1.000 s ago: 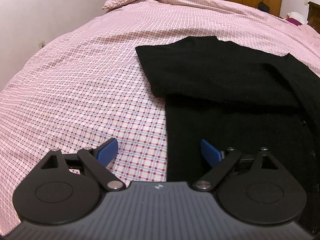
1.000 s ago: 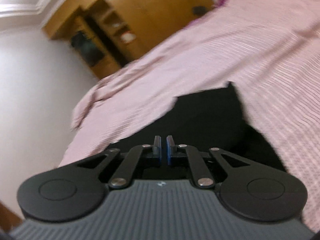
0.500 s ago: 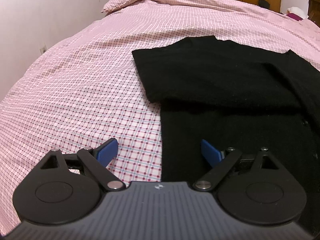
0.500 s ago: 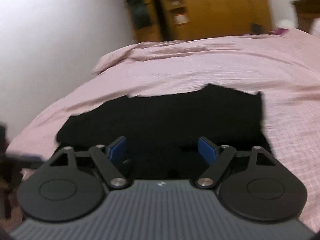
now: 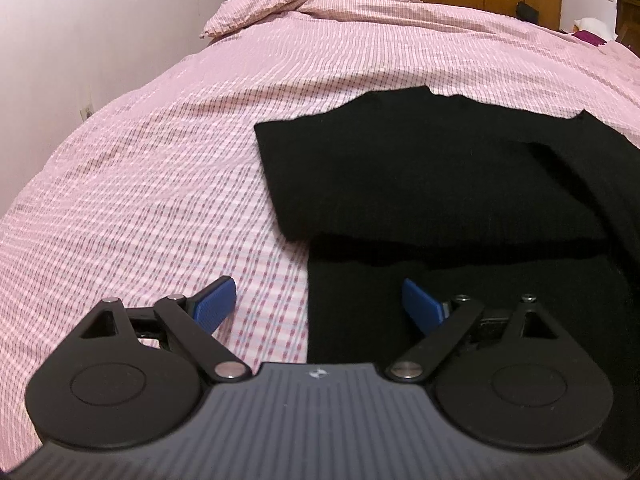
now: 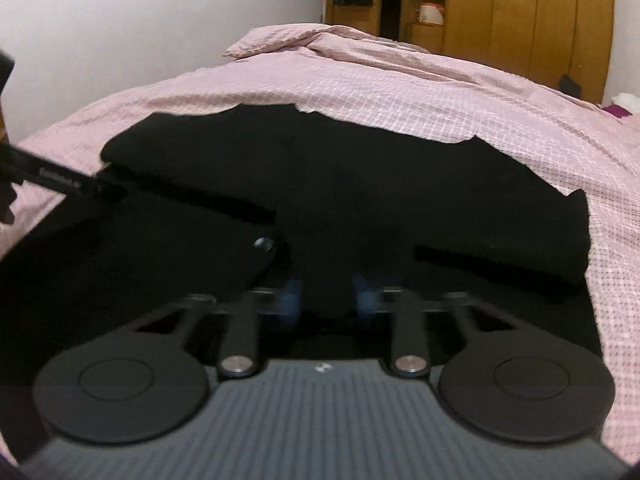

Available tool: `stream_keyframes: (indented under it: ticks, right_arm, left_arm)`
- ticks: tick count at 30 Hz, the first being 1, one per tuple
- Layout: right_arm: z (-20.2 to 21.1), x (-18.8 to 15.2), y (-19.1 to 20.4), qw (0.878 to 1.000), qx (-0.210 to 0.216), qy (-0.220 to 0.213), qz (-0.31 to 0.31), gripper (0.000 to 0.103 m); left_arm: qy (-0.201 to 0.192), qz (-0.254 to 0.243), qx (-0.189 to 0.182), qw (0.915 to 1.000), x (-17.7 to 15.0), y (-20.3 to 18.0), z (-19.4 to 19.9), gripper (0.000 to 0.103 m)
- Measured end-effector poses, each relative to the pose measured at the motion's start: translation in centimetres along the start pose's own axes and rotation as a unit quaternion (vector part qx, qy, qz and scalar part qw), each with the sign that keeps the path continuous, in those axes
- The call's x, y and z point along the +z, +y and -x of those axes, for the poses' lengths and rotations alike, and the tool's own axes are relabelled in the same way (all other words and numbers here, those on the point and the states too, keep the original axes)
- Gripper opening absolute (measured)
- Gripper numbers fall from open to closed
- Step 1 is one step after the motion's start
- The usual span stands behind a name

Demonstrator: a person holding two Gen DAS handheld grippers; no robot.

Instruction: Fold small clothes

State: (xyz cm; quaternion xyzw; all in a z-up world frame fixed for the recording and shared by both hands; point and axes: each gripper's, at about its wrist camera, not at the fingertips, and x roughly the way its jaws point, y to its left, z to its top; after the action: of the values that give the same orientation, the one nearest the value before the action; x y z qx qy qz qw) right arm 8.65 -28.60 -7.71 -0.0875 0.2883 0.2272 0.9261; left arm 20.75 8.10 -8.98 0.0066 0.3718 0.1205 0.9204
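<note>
Bedspread [image 5: 160,168], pink and checked, fills the left of the left wrist view from nine to twelve o'clock, and the black garment [image 5: 420,168] lies flat on it from about one to four o'clock, a folded-over panel resting on its lower layer. The left hand-held gripper [image 5: 318,300] hangs low with its blue pads spread wide, holding nothing; one pad is over bare bedspread at eight o'clock and the other over the dark cloth at four, so the jaws straddle the garment's near left edge. That placement looks chosen for pinching this hem to carry the next fold.

In the right wrist view the garment [image 6: 320,184] spreads across the middle, with bedspread [image 6: 520,112] showing from twelve to three o'clock and a wooden wardrobe [image 6: 520,12] beyond. The right hand-held gripper [image 6: 326,300] is blurred; its pads stand a moderate gap apart over the black fabric, seemingly empty, though whether cloth sits between them I cannot tell. It appears positioned at the opposite side so both ends lift together.
</note>
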Motion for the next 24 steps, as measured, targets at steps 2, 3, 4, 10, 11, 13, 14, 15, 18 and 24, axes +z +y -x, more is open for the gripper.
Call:
stream_keyframes:
  ticks: [2,3,4,10,11,13,14,15,18,24]
  right_arm:
    - [0.3,0.8,-0.6,1.000,0.001,-0.009,-0.020,0.008]
    - [0.6,1.4,-1.0,0.999,-0.001,-0.020,-0.029,0.007]
    - [1.1,2.1,-1.5,0.999,-0.001,-0.033,-0.041,0.007]
    - [2.7,7.1,-5.8,0.988,0.006,-0.087,-0.124,0.007]
    - [2.7,7.9,-6.5,0.987,0.006,-0.091,-0.134,0.007]
    - [2.6,9.6,-7.8,0.985,-0.002,-0.099,-0.144,0.007]
    - [2.5,10.4,-8.3,0.984,-0.008,-0.104,-0.144,0.007]
    - [2.7,11.3,-8.9,0.983,-0.020,-0.114,-0.145,0.007]
    - [3.5,12.5,-10.9,0.974,-0.052,-0.146,-0.165,0.007]
    - [2.2,9.4,-15.4,0.960,-0.102,-0.098,-0.242,0.007]
  left_arm:
    - [-0.005,0.001,0.005,1.0000,0.4,-0.3,-0.4,0.093]
    - [-0.007,0.003,0.008,0.9999,0.6,-0.3,-0.5,0.093]
    - [-0.009,0.006,0.009,0.9999,0.8,-0.4,-0.7,0.093]
    - [-0.017,0.020,0.026,0.9993,1.3,-0.1,-1.7,0.093]
    - [-0.018,0.021,0.030,0.9992,1.4,0.0,-1.9,0.093]
    - [-0.019,0.025,0.038,0.9988,1.7,0.2,-2.3,0.093]
    - [-0.020,0.028,0.044,0.9985,1.8,0.3,-2.4,0.093]
    - [-0.020,0.031,0.049,0.9981,1.8,0.4,-2.5,0.093]
    - [-0.019,0.038,0.058,0.9974,1.8,0.8,-2.8,0.093]
    - [-0.022,0.045,0.060,0.9969,1.5,1.1,-3.3,0.094]
